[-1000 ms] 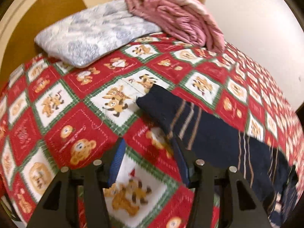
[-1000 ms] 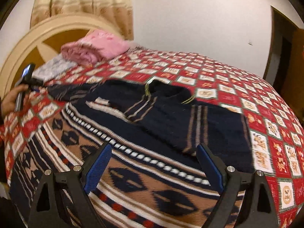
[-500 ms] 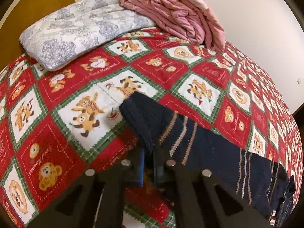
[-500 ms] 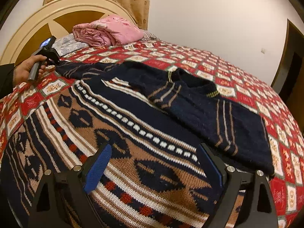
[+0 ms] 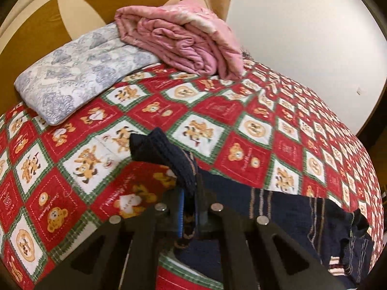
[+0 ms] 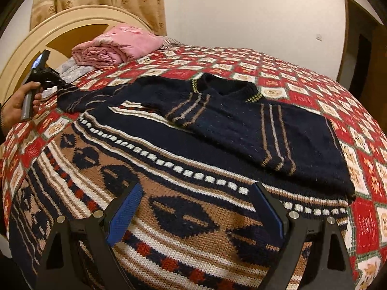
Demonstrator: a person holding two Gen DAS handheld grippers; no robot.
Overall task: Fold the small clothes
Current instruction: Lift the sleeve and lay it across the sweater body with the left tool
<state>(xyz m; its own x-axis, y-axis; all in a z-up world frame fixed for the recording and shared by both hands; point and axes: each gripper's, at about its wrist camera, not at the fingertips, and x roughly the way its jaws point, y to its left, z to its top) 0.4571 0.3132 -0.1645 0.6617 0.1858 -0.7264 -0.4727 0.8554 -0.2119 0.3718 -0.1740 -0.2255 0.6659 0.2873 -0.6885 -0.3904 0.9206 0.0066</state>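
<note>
Pinching the sleeve cuff (image 5: 167, 159) at 12 o'clock, my left gripper (image 5: 189, 207) has just clamped its jaws on it and lifted it off the bed (image 5: 217, 107). My right gripper (image 6: 197, 211) hovers with jaws released over the sweater (image 6: 241, 125), so the sleeve fold can begin.

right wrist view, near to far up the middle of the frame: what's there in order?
Open right tongs → patterned brown knit → navy sweater → red bear quilt → white wall.

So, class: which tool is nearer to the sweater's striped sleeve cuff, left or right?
Left. The left tool is shut on the sleeve cuff; the right tool hovers open over the sweater's patterned hem, well away.
</note>
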